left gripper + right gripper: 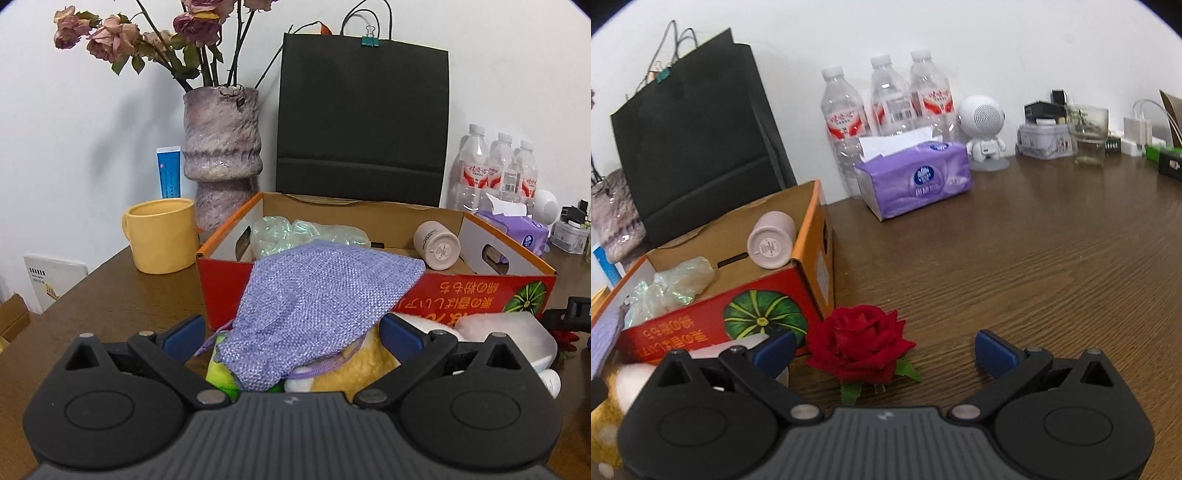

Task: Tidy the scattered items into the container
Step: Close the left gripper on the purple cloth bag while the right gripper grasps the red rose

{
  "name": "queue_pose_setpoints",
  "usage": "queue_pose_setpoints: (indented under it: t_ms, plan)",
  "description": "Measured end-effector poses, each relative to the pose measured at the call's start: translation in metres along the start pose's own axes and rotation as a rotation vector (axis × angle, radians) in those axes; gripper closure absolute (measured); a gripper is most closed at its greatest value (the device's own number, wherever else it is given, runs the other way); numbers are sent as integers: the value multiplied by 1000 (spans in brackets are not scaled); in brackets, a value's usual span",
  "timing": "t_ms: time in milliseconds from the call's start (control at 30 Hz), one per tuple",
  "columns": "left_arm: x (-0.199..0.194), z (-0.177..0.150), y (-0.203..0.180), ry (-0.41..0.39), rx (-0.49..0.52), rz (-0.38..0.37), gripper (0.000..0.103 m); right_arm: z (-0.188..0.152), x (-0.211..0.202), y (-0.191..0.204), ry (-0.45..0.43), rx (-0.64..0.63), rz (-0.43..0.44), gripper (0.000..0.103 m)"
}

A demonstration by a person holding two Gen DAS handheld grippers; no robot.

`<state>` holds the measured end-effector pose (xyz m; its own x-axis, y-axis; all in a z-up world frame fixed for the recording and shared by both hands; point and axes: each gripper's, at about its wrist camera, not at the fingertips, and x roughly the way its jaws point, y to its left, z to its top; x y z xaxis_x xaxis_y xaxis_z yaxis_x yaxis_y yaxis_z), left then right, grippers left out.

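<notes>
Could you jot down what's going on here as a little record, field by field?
Container: cardboard box, open top
Already inside: cup on its side; crinkled plastic wrap
Across the near rim: purple pouch
Left gripper: jaws open around the pouch's lower end
Right gripper: jaws open, red rose between them on the table
Still outside: rose; plush toy under the pouch

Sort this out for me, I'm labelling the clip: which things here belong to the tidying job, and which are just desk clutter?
Job:
cardboard box
purple pouch
red rose
plush toy
white cup, in the box
crumpled plastic, in the box

Clutter:
yellow mug
vase
black bag
water bottles
tissue pack
</notes>
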<state>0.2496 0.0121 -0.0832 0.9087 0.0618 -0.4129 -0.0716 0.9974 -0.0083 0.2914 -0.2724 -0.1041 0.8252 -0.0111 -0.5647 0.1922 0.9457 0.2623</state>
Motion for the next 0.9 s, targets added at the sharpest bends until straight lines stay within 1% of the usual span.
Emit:
queue_pose_setpoints:
  t_ms: [100, 233, 267, 300, 333, 367, 400, 433, 500, 600, 900]
  plan:
    - [1, 2, -1, -12, -1, 8, 0, 2, 4, 2, 2, -2, -8, 2]
    - [3, 3, -1, -14, -8, 11, 0, 3, 8, 10, 8, -39, -13, 17]
    - [3, 3, 0, -17, -10, 9, 4, 3, 9, 11, 9, -50, -12, 19]
    - [2, 3, -1, -20, -7, 7, 11, 3, 9, 13, 7, -59, -9, 22]
    - [1, 3, -1, -23, -4, 5, 19, 3, 8, 14, 6, -65, 2, 30]
    - [1, 2, -2, -26, -1, 2, 34, 3, 9, 15, 11, -74, 13, 41]
    - [0, 2, -2, -29, 2, 0, 45, 3, 9, 17, 18, -86, 23, 44]
    - [-1, 2, -3, -32, 5, -3, 49, 2, 9, 20, 22, -103, 22, 49]
    - [-2, 2, -4, -37, 12, -7, 68, 1, 8, 25, 27, -130, 24, 57]
    - [-4, 1, -5, -46, 21, -14, 76, 1, 7, 23, 29, -123, 48, 62]
    - [-9, 0, -9, -68, 44, -29, 77, 0, 6, 20, 26, -101, 64, 63]
